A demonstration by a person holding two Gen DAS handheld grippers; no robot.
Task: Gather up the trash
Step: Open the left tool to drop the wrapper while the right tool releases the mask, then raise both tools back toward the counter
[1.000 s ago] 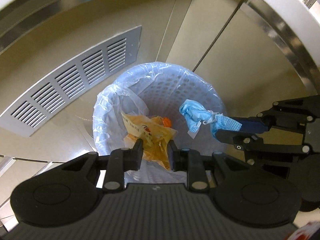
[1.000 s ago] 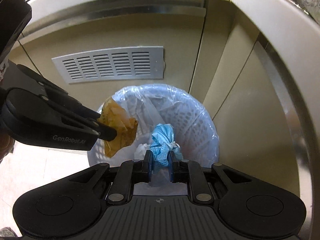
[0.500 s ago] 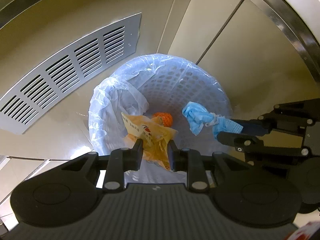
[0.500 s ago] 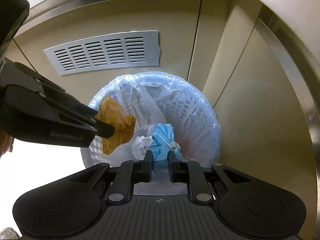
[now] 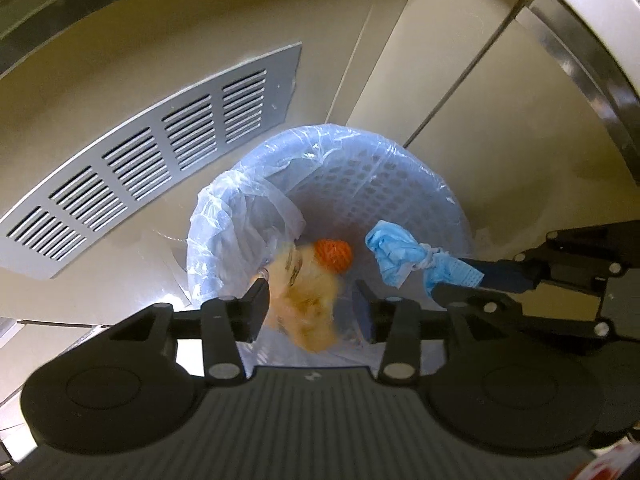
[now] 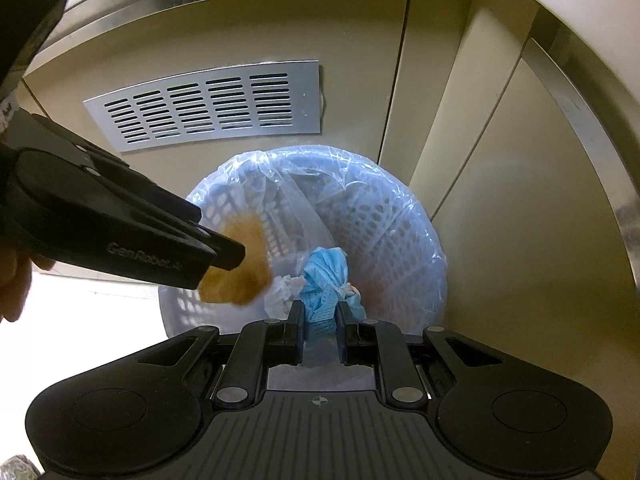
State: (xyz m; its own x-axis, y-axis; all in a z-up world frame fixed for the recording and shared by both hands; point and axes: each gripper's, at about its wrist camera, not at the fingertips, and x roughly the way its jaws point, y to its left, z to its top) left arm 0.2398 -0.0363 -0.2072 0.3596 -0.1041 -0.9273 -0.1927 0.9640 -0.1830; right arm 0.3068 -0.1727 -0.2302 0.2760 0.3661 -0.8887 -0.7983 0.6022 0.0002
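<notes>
1. Nearly there w/ this load — both pieces of trash are right over the bin (image 5: 416, 184), a white perforated basket w/ a clear plastic liner, standing on the floor against beige cabinet panels just below a slatted vent (image 5: 160, 152).
2. Already inside: an orange mesh ball (image 5: 333, 255) low in the bin, plus some crumpled white paper (image 6: 282, 294) seen from the right wrist view.
3. Left gripper (image 5: 310, 308): fingers are opening at this moment. The yellow wrapper (image 5: 306, 304) is between them, blurred, and no longer looks pinched — I judge it is dropping into the bin, near-left part of the opening.
4. Right gripper (image 6: 319, 322): fingers closed tight on the blue face mask (image 6: 326, 280); the crumpled bulk w/ its white ear loops sticks out past the tips, over the bin's right half.
5. Left to do, as I judge it: release the mask too, then check for more trash — a bit of clutter shows on the tabletop edge at top right in the left view, too small to identify.
6. Pose: both grippers point steeply down into the bin, side by side, left one at the bin's left, right one reaching in from the right. A bit of hand (image 6: 12, 280) shows behind the left gripper in the right wrist view.
</notes>
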